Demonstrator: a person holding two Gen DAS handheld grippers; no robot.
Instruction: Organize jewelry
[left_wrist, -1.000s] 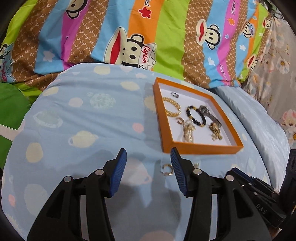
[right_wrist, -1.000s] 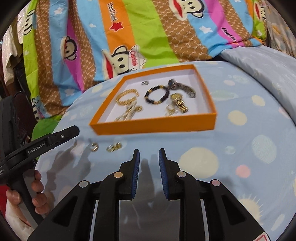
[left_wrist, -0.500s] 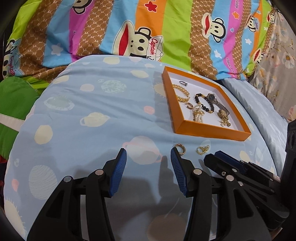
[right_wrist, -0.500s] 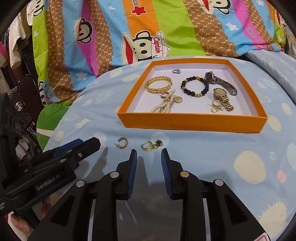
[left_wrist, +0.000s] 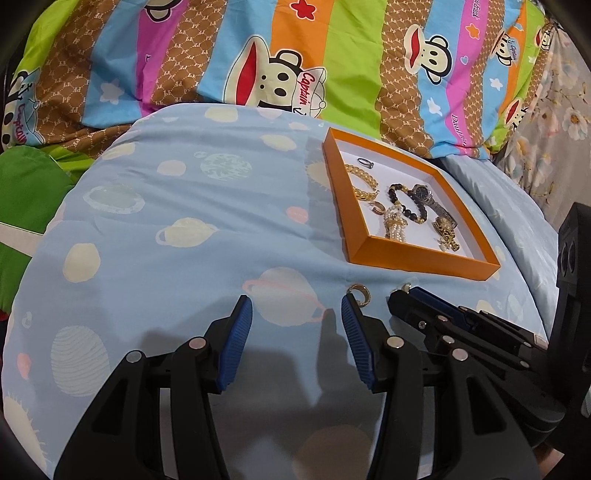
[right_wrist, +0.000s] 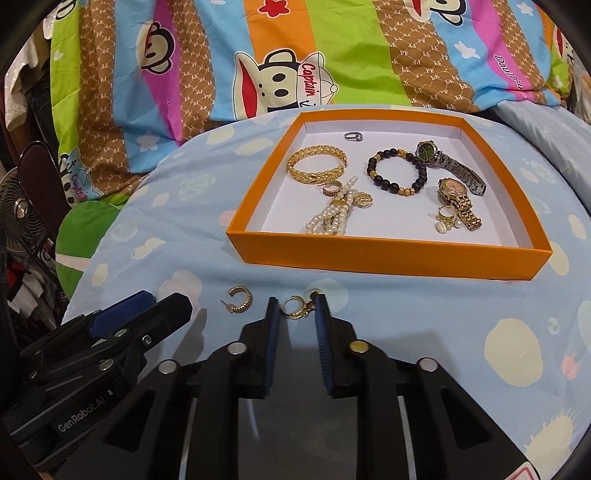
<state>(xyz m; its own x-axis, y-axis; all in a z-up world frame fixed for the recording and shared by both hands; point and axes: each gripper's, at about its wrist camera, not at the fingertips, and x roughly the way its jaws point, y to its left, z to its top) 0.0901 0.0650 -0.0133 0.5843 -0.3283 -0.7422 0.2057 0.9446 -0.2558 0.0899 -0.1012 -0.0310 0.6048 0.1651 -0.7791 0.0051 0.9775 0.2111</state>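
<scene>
An orange tray (right_wrist: 388, 258) on the blue bedsheet holds a gold bangle (right_wrist: 317, 167), a black bead bracelet (right_wrist: 397, 171), two watches (right_wrist: 448, 164), a pearl piece (right_wrist: 332, 216) and a small ring (right_wrist: 353, 136). In front of it lie a gold hoop earring (right_wrist: 240, 300) and a gold clasp earring (right_wrist: 295, 308). My right gripper (right_wrist: 296, 314) is open, its fingers on either side of the clasp earring. My left gripper (left_wrist: 296, 317) is open and empty, the hoop earring (left_wrist: 360, 293) just past its right fingertip. The tray also shows in the left wrist view (left_wrist: 417, 264).
A striped cartoon-monkey quilt (right_wrist: 280, 66) lies bunched behind the tray. A green cloth (left_wrist: 26, 192) lies at the left. A fan (right_wrist: 22, 221) stands off the bed's left edge. The two grippers are close side by side.
Both grippers have moved forward towards the loose earrings. The right gripper's fingers have opened wider and now flank the clasp earring. The left gripper's tip has reached the hoop earring.
</scene>
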